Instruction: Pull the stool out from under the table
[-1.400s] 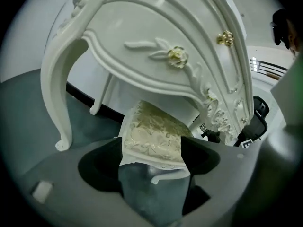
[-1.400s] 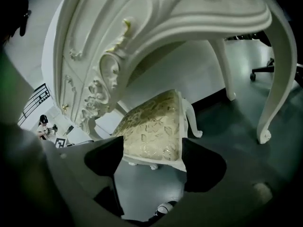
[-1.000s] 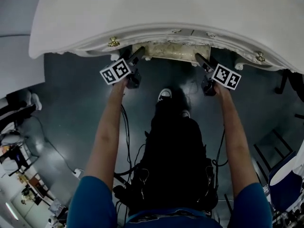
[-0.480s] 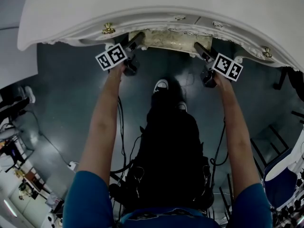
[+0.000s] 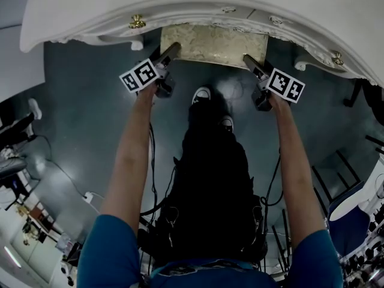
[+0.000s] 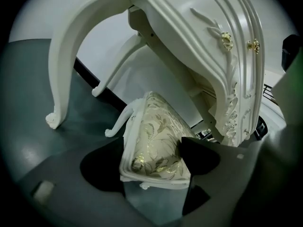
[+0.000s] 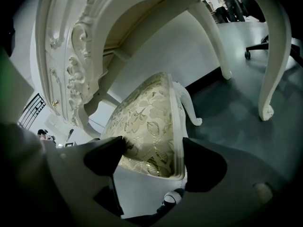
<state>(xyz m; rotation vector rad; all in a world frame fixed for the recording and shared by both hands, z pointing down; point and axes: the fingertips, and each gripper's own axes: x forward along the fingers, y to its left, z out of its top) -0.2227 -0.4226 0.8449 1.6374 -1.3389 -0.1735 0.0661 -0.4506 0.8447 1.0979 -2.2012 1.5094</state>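
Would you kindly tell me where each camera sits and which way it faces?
Head view: on the person's head, looking steeply down at stool and table; shows both forearms, legs, left claw, right claw.
Left gripper view: on the left claw, looking along its jaws under the table; just closing, they grip the stool.
Right gripper view: on the right claw, likewise; jaws, just closing, grip the stool; a shoe below.
Shared: all show stool and table.
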